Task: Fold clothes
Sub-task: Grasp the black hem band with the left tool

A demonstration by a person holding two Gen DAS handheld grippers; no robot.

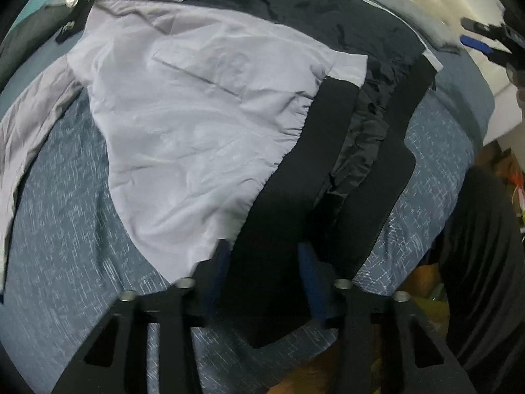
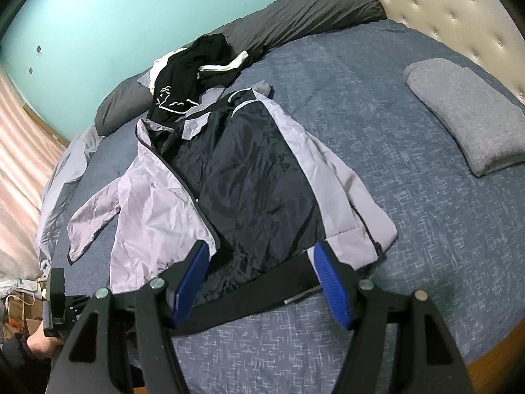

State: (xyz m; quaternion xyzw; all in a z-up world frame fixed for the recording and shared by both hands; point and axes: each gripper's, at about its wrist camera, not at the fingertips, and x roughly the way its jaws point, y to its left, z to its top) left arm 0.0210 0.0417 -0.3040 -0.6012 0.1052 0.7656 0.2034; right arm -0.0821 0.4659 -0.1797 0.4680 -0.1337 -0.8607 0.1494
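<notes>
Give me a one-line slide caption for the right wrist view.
Open right claw poised over the black hem of a lilac-and-black jacket spread open on a blue bedspread, a folded grey towel nearby.

A jacket (image 2: 229, 177) lies spread on the bed (image 2: 426, 246); a heap of clothes (image 2: 193, 75) sits behind it, a folded towel (image 2: 466, 111) far right.

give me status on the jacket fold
Left gripper open over hem band. Right gripper open, empty. Jacket spread open, unfolded. Black garment overlaps collar.
</notes>
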